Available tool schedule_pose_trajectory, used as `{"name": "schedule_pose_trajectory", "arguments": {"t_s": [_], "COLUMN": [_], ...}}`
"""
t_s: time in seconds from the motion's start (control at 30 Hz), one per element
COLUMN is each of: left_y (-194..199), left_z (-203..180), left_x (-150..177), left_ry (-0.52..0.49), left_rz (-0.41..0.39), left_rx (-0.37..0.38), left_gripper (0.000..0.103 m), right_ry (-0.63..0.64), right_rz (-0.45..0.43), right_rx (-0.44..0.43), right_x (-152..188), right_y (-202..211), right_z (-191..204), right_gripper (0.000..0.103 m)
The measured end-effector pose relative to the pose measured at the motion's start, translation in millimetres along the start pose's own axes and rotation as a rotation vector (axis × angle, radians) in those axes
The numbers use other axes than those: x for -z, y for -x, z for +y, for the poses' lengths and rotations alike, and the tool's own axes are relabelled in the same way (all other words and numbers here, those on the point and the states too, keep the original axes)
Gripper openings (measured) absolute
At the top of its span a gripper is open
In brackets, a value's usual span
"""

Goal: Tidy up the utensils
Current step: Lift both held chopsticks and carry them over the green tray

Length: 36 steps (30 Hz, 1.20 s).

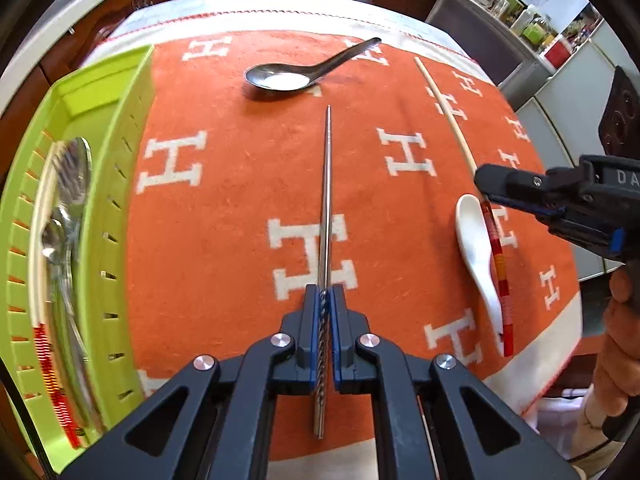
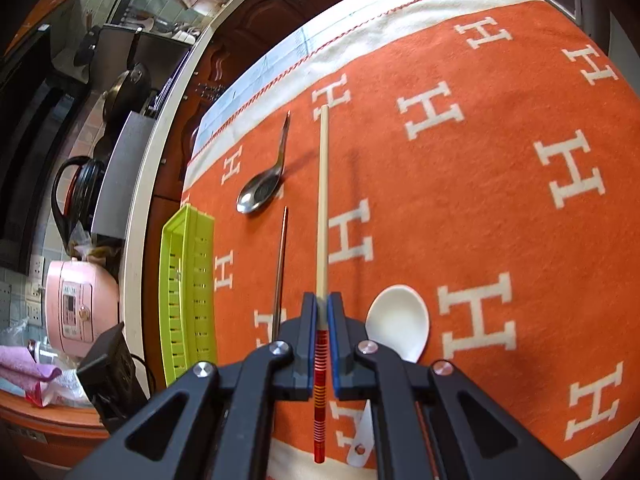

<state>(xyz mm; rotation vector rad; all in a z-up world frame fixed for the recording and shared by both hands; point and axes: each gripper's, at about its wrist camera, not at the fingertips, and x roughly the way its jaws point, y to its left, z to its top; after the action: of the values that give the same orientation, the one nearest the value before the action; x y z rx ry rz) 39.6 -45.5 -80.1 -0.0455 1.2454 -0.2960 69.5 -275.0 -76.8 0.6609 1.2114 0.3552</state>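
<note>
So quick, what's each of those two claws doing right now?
Left gripper: shut on the metal chopstick.
Right gripper: shut on the wooden chopstick.

The left hand-held gripper [image 1: 326, 300] points steeply down at the tabletop [image 1: 240, 200]. Its 2 black jaws w/ blue pads are squeezed tight on a thin metal chopstick [image 1: 326, 200], near its back end. The right hand-held gripper [image 2: 322, 312] tilts down too, but less. Its jaws are squeezed tight on a wood chopstick [image 2: 322, 200], right where the red part starts. In the left view, a person's hand [image 1: 616, 352] holds the right one's handle at the far right.
</note>
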Motion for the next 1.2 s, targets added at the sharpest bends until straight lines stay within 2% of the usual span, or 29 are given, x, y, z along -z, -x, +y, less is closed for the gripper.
{"name": "schedule_pose_trajectory", "arguments": {"t_s": [0.07, 0.1, 0.13, 0.23, 0.3, 0.37, 0.4, 0.43, 0.47, 0.7, 0.9, 1.0, 1.1, 1.2], "left_y": [-1, -1, -2, -5, -9, -11, -11, -10, -10, 2, 51, 88, 116, 126], "left_z": [-1, 0, 0, -9, -16, -19, -21, -20, -18, -5, 0, 17, 47, 81], "left_x": [1, 1, 1, 1, 1, 1, 1, 1, 1, 4, 7, 9, 13, 18], "left_ry": [-0.006, -0.002, -0.003, -0.031, -0.065, -0.092, -0.095, -0.101, -0.097, -0.034, -0.025, 0.000, 0.033, 0.095], "left_rz": [-0.014, -0.022, -0.032, -0.060, -0.084, -0.108, -0.122, -0.138, -0.137, -0.165, -0.252, -0.296, -0.330, -0.342], "left_rx": [-0.045, -0.063, -0.056, -0.067, -0.105, -0.121, -0.128, -0.133, -0.100, -0.011, 0.011, -0.012, -0.092, -0.171], "left_gripper": [0.014, 0.027, 0.034, 0.044, 0.045, 0.045, 0.033, 0.010, 0.004, 0.003, 0.003, 0.003, 0.003, 0.003], "right_ry": [0.006, 0.008, 0.009, 0.012, 0.011, 0.004, 0.002, 0.000, -0.001, 0.008, 0.036, 0.060, 0.093, 0.147], "right_rz": [0.009, 0.013, 0.017, 0.017, 0.014, 0.012, 0.012, 0.011, 0.011, 0.012, 0.014, 0.019, 0.035, 0.070], "right_rx": [-0.001, -0.003, -0.005, -0.006, -0.003, -0.003, -0.001, 0.001, 0.001, -0.018, -0.031, -0.041, -0.063, -0.084], "right_x": [3, 4, 5, 6, 6, 6, 6, 6, 7, 11, 15, 18, 22, 27], "right_y": [-2, -3, -4, -4, -3, -3, -3, -3, -3, -4, -1, -1, -5, -16], "right_z": [2, 2, 3, 2, 1, -2, -3, -4, -4, -2, 9, 22, 39, 66], "right_gripper": [0.005, 0.005, 0.005, 0.005, 0.005, 0.005, 0.005, 0.005, 0.005, 0.005, 0.005, 0.005, 0.005, 0.005]}}
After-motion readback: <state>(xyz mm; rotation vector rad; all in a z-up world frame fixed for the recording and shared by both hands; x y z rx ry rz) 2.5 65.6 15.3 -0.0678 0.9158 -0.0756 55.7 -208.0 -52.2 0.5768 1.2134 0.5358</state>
